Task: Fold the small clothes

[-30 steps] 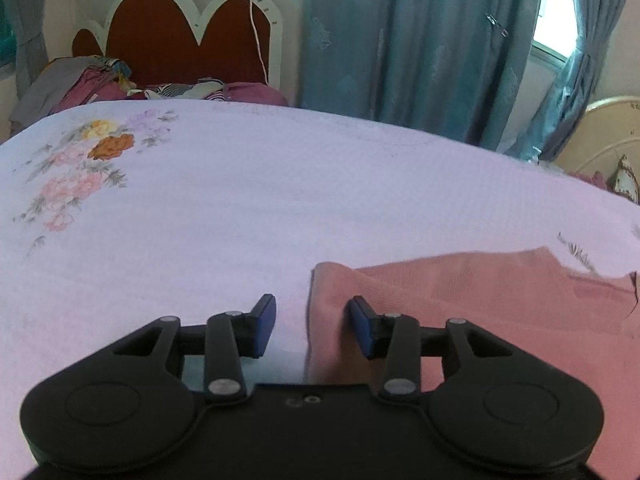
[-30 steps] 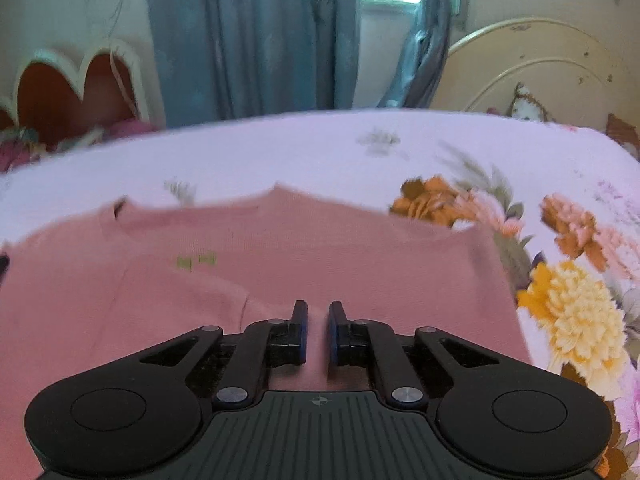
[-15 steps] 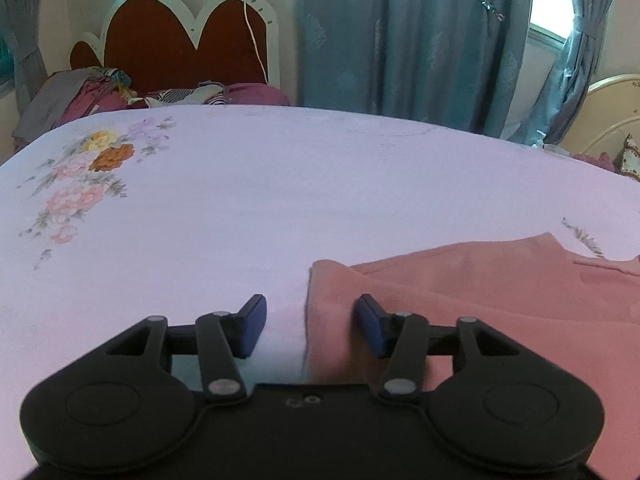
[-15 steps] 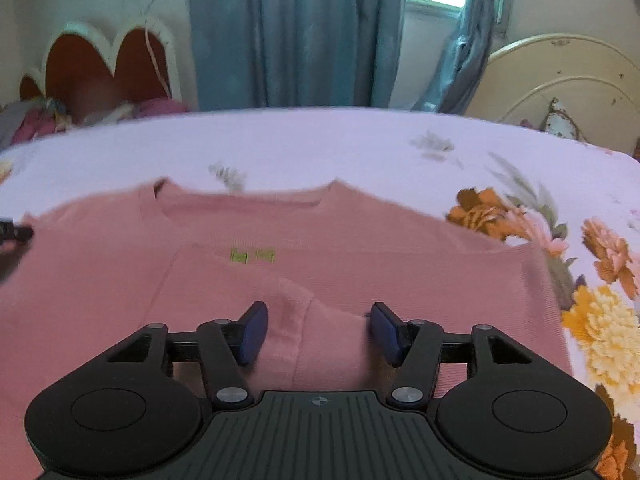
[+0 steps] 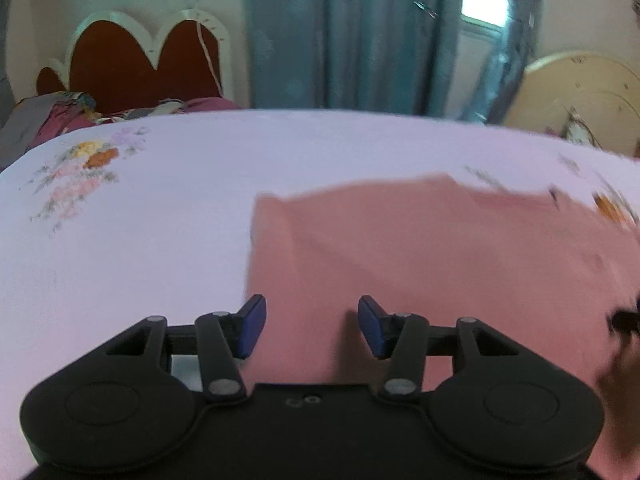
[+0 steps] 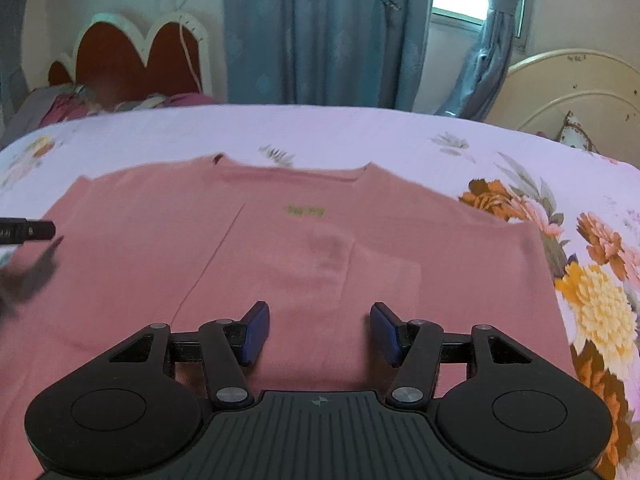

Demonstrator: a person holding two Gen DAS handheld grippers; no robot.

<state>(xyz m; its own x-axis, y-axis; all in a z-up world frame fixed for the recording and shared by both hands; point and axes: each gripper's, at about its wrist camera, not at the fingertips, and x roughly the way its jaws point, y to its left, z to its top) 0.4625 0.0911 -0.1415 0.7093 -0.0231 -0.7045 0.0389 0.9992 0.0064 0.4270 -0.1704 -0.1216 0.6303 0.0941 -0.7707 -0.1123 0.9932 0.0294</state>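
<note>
A pink shirt (image 6: 304,248) lies flat on the bed, neckline at the far side, with a small green mark on the chest and both side parts folded inward. It also shows in the left wrist view (image 5: 400,248). My right gripper (image 6: 319,334) is open and empty, just above the shirt's near middle. My left gripper (image 5: 311,327) is open and empty over the shirt's left edge. A dark tip of the left gripper (image 6: 28,230) shows at the left edge of the right wrist view.
The bed has a pale lilac sheet (image 5: 140,240) with flower prints (image 6: 592,292) to the right of the shirt. A red headboard (image 5: 144,68) and a pile of clothes (image 5: 52,116) stand at the far left. Blue curtains (image 6: 320,32) hang behind.
The right gripper opened and let go of the shirt, then drew back. The left gripper opened wider and swung right, so more of the shirt shows ahead of it.
</note>
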